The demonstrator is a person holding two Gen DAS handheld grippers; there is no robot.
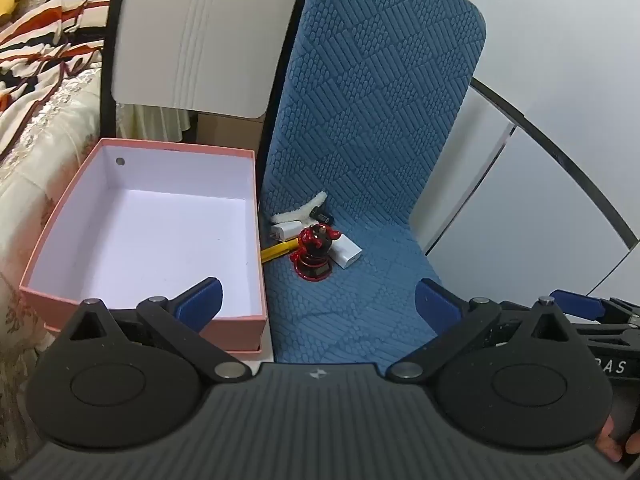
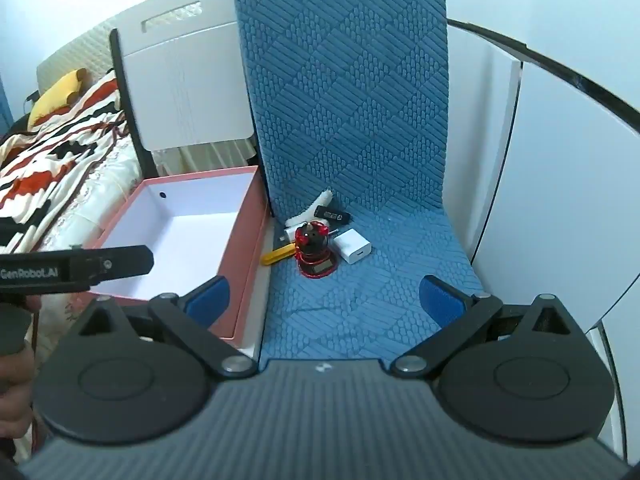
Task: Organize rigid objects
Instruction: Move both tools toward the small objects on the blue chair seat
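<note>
**Blue chair seat: small rigid items, pink box beside it**

Landmark, pink box [image 1: 256, 184], white inside, holding nothing, standing just left of the blue chair [image 1: 360, 120]; items all lying on the chair seat, near the box's right wall; red figurine [image 1: 316, 252] standing upright at the front of the cluster; white charger [image 1: 348, 254] touching it on the side away from the box; yellow item [image 1: 278, 250] lying between figurine and box; second white plug [image 1: 286, 230] and black stick [image 1: 323, 216] behind the figurine; white fluffy piece [image 1: 310, 206] leaning at the chair back; left gripper [image 1: 318, 304] hovering with fingers spread wide, gripping nothing; right gripper [image 2: 326, 296] likewise spread wide, holding nothing, hanging short of the cluster.
</note>
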